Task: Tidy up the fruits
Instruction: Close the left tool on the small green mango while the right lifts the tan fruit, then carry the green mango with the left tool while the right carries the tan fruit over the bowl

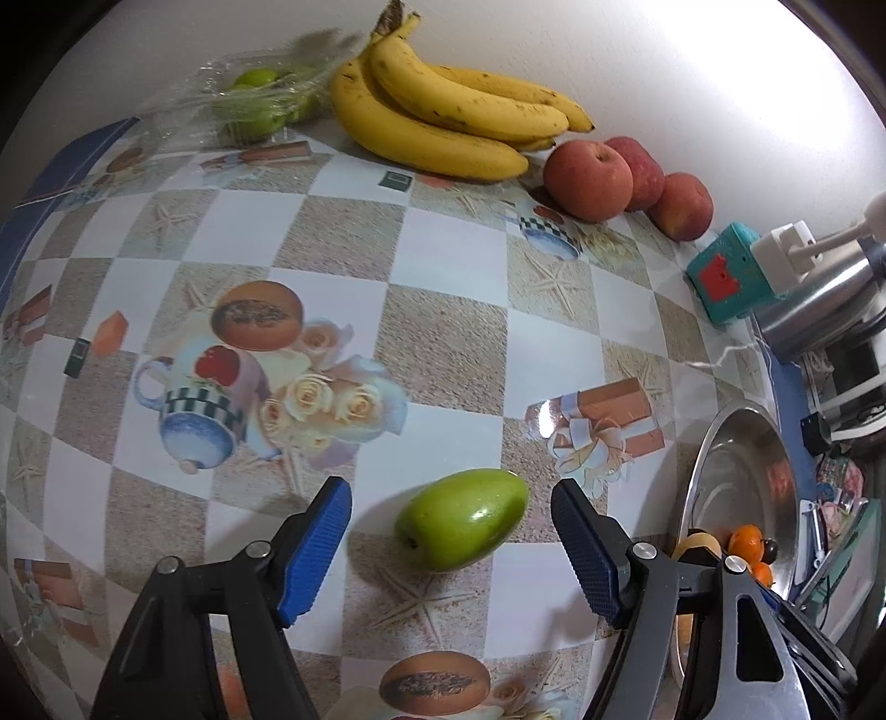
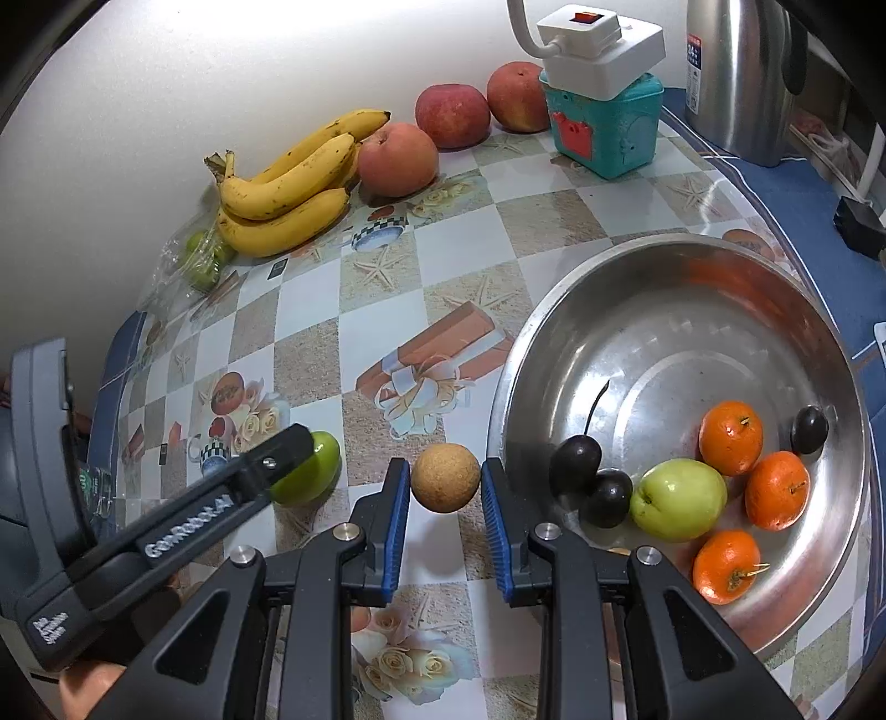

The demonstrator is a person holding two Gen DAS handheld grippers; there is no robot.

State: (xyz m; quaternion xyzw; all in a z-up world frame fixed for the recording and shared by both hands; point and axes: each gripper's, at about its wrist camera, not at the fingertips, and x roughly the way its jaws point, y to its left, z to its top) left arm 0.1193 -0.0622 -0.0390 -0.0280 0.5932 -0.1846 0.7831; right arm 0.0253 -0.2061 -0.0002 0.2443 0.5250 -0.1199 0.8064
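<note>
The left gripper (image 1: 451,548) is pointing steeply down at the patterned surface (image 1: 443,332), its blue pads standing apart on either side of a green fruit (image 1: 462,518) that is lying on the surface; neither pad is touching it. In the right wrist view the same gripper is reaching in from the lower left, one dark finger crossing in front of the green fruit (image 2: 315,471).

The right gripper (image 2: 446,512) is also tilting steeply downward, and its pads are clamping a round brown fruit (image 2: 446,477) between them, holding it just beside the rim of a steel bowl (image 2: 692,310). A bit of a person's hand is showing at the bottom left corner of that view, blurred.

Inside the bowl, three oranges (image 2: 731,437), a pale green apple (image 2: 678,498) and dark cherries (image 2: 576,462) are sitting together toward the near side. Along the wall at the far edge of the surface, a bunch of bananas (image 1: 443,116) is lying next to three red apples (image 1: 587,180), with a clear bag of green fruits (image 1: 255,99) on the bananas' other side. A teal box (image 2: 606,127) is carrying a white power strip (image 2: 598,47), near a steel kettle (image 2: 736,77).
</note>
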